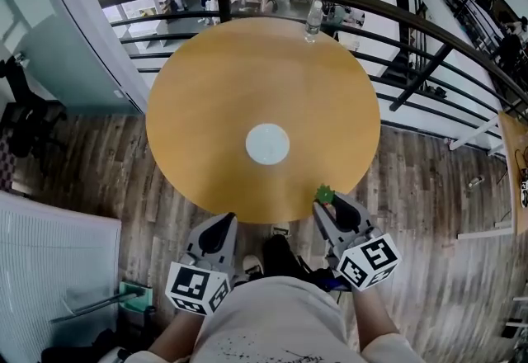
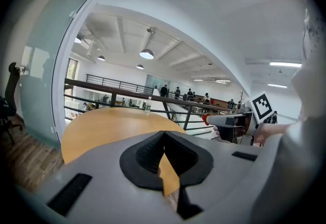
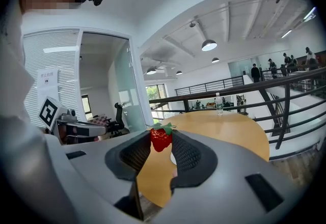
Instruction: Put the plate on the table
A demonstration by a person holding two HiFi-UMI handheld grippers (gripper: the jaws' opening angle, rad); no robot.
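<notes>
Right claw (image 1: 327, 200) gripping strawberry (image 1: 324, 193), plate (image 1: 267, 143) well beyond, mid-table (image 1: 206, 89)

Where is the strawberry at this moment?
The strawberry is clamped in the right hand-held gripper, at the near right edge of the round table in the head view, short of the white plate.
</notes>
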